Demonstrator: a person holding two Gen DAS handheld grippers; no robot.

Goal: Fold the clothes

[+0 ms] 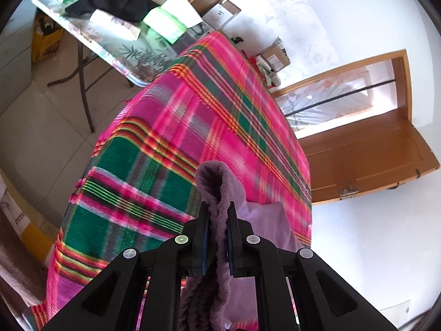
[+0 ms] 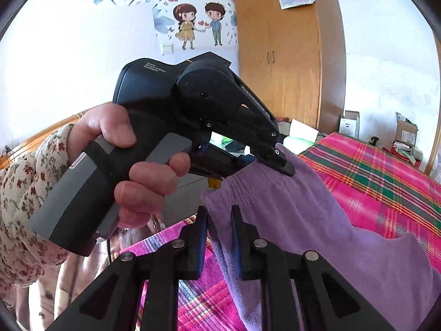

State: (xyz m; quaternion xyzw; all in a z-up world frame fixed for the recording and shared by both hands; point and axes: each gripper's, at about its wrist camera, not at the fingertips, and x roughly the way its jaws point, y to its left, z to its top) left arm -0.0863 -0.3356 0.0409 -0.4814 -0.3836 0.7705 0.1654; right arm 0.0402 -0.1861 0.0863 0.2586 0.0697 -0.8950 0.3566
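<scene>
A purple fleece garment [image 2: 317,220] hangs in the air above a bed with a pink and green plaid blanket [image 1: 193,115]. My left gripper [image 1: 218,209] is shut on a ruffled edge of the garment [image 1: 217,182]; it also shows in the right wrist view [image 2: 278,162], held by a hand, pinching the garment's top edge. My right gripper [image 2: 219,215] has its jaws closed on the garment's edge just below the left gripper. The garment's lower part is out of view.
A folding table [image 1: 91,38] with dark clothes and green packets stands beyond the bed. A wooden door [image 1: 366,149] is to the right. In the right wrist view a wooden wardrobe [image 2: 289,49] and cardboard boxes [image 2: 405,132] stand by the wall.
</scene>
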